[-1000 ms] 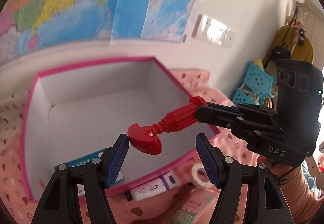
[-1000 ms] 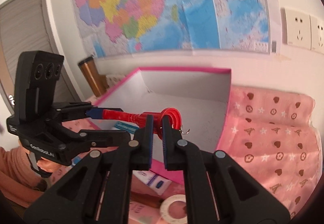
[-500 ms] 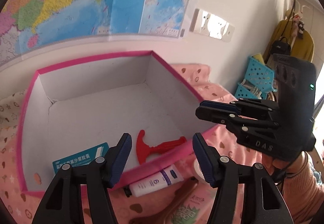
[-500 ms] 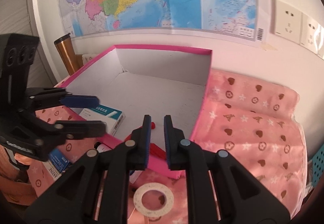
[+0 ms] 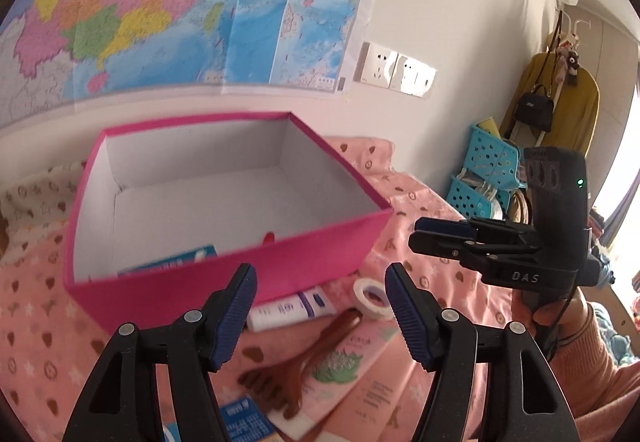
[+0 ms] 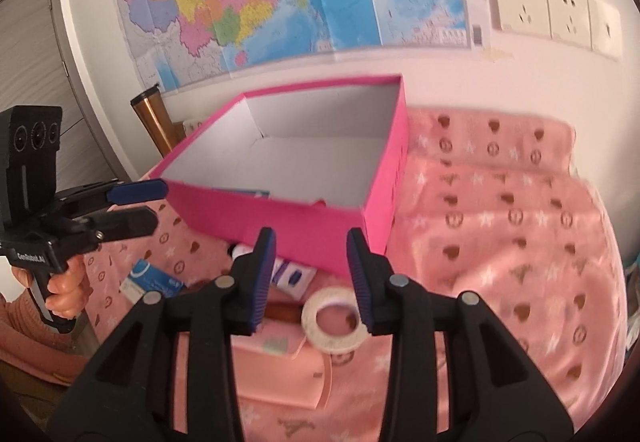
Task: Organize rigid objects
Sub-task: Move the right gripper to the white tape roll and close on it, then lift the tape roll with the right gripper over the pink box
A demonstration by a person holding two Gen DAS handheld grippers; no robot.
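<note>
Right gripper has just been opening and now stands partly spread with nothing between its pads, hanging over the roll of tape that lies flat on the pink blanket, just in front of the pink box. My left gripper is about half open and empty too, its jaws having widened a touch, aimed at the clutter beside the box's near wall.

I judge the tape roll as the likely next piece: light, stiff as a ring, but thin-walled, so I would pinch across one side of the wall, one pad inside the hole and one outside, rather than squeeze the whole ring. Lying flat on soft cloth, it may sink or slide as a pad comes down.

Close by lie a white tube touching the box's foot and a brown wooden massage claw. The tube looks smooth and likely to roll; the claw is rigid and best taken by its handle.
</note>
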